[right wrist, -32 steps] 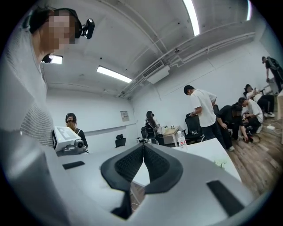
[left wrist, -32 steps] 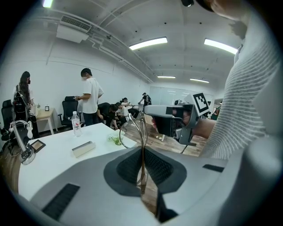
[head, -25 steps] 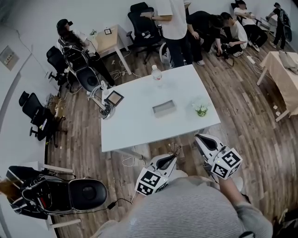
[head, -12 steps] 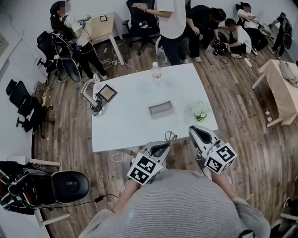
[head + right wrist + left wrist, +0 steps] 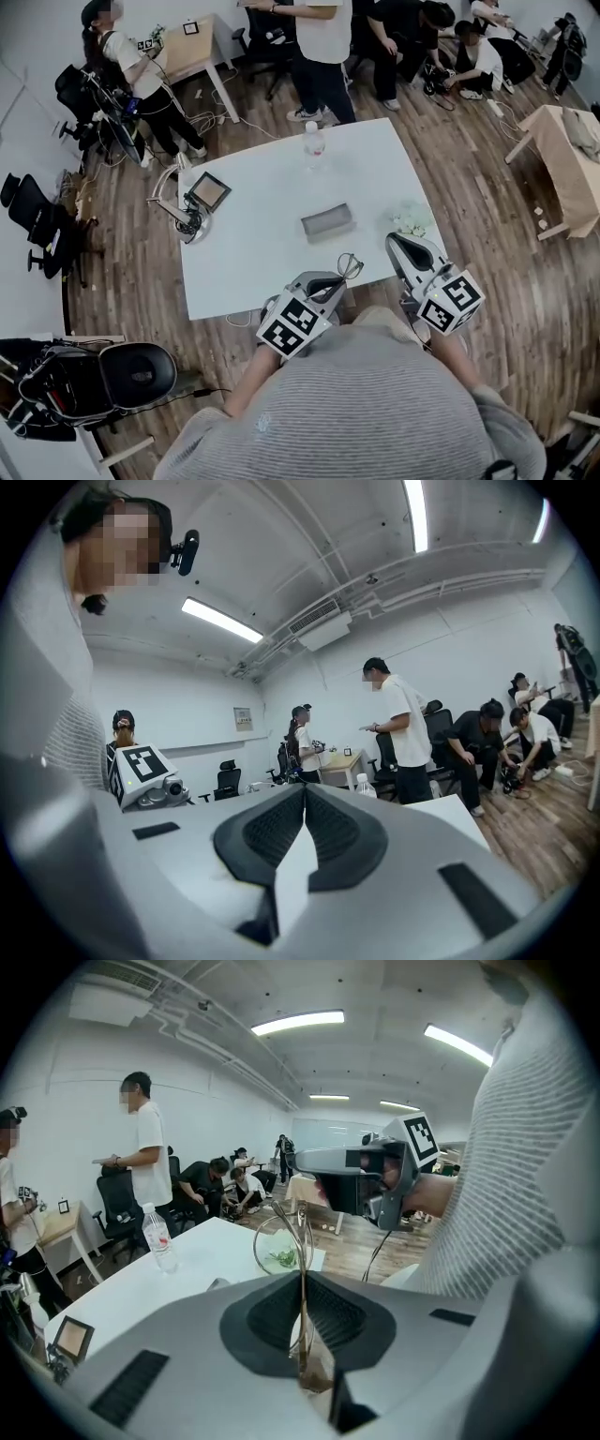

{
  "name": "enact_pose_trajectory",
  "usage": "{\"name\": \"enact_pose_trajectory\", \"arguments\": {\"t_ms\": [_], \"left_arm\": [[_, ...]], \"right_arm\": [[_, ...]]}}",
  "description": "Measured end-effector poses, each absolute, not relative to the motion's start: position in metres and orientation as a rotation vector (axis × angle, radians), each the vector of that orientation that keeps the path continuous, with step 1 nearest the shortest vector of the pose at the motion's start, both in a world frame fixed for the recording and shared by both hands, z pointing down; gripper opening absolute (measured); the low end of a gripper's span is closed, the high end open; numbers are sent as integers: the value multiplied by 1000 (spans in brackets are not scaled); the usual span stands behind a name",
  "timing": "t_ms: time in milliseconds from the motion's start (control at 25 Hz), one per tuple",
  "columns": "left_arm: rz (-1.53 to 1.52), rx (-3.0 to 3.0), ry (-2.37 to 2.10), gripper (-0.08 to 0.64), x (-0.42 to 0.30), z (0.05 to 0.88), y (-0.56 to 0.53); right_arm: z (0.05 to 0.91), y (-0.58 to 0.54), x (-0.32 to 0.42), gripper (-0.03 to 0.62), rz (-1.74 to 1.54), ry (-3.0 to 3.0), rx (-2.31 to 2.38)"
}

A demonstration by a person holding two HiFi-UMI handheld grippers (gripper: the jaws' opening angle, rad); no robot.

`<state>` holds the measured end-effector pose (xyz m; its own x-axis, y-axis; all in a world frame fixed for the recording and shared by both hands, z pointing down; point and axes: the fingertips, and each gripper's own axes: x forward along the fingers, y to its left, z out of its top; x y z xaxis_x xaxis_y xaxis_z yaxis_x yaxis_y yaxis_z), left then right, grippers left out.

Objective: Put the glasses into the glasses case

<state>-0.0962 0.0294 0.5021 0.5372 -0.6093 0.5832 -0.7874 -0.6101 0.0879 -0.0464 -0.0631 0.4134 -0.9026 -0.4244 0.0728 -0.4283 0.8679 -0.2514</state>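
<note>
You've stepped closer: your left gripper (image 5: pixel 330 282), pinching the thin wire-framed round glasses (image 5: pixel 349 266), now reaches the near edge of the white table (image 5: pixel 253 253). The grey rectangular glasses case (image 5: pixel 326 222) sits mid-table, so carrying over comes next. Your right gripper (image 5: pixel 399 244) is pressed together, empty.

Head view: high up, aimed steeply down on white table (image 5: pixel 262 253), pretty far off. Both gripper views: low, right behind own jaws, facing across room, right one tilted ceilingward. All three catch water bottle (image 5: pixel 315 147).
</note>
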Motion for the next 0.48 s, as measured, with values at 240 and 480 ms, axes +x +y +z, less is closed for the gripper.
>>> {"name": "enact_pose_trajectory", "arguments": {"t_ms": [240, 480], "left_arm": [[752, 2408, -1072, 26, -86, 512, -3], [806, 2373, -1016, 25, -81, 513, -38]], "right_arm": [[425, -101, -39, 14, 444, -2980, 634], [420, -130, -42, 14, 489, -2970, 535]]}}
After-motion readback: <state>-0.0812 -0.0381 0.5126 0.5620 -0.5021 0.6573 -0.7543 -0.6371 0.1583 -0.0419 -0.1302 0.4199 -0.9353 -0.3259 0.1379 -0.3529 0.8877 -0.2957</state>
